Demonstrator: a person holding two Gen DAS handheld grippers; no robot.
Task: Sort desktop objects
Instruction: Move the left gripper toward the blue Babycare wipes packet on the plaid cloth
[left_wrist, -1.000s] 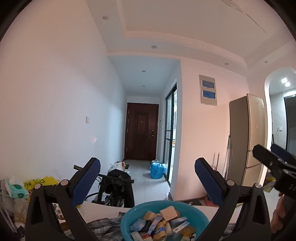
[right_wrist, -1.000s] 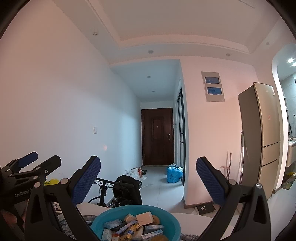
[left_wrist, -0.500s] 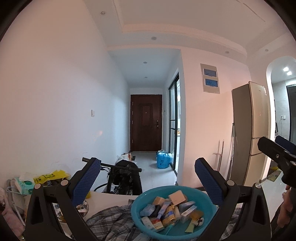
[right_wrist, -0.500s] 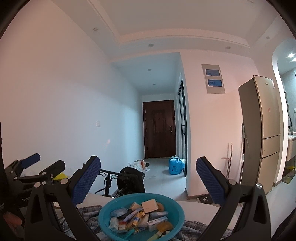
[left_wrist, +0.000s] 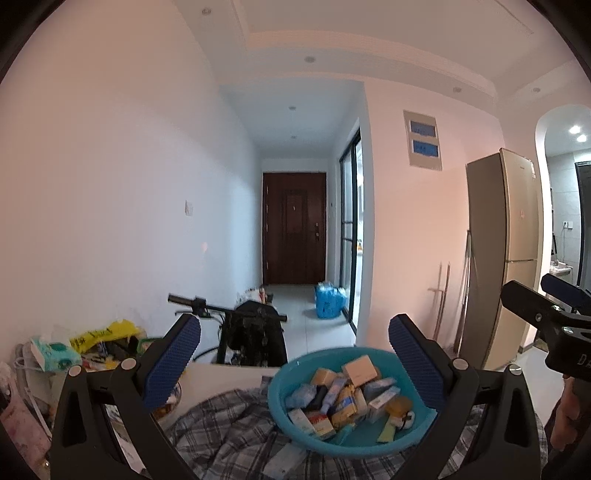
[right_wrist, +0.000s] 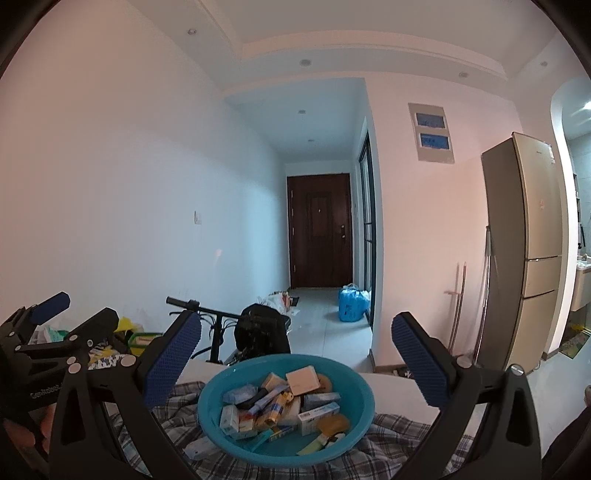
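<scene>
1. The left gripper is held level and pointed forward over the near edge of the tabletop. Its jaws are spread wide and hold nothing.
2. Its blue-padded fingers frame the scene. The left one stands over the plaid cloth, and the right one overlaps the right rim of the blue basin in the left wrist view.
3. The right gripper is held at much the same height and angle, aimed straight at the basin. Its jaws are likewise wide apart and empty.
4. In the right wrist view the basin sits between the two padded fingers, below and beyond them, touching neither.
5. Each gripper shows in the other's camera: the right one at the far right edge of the left wrist view, the left one at the far left edge of the right wrist view, so the two are side by side and apart.
6. A bit of the person's hand shows under the right gripper's body, at the handle.
7. The basin rests on the plaid cloth on the tabletop and is heaped with small boxes and packets, among them a pale square box lying on top at the back.
8. Beyond the tabletop stand a black scooter, a dark door at the end of the hallway, and a tall fridge at the right.
</scene>
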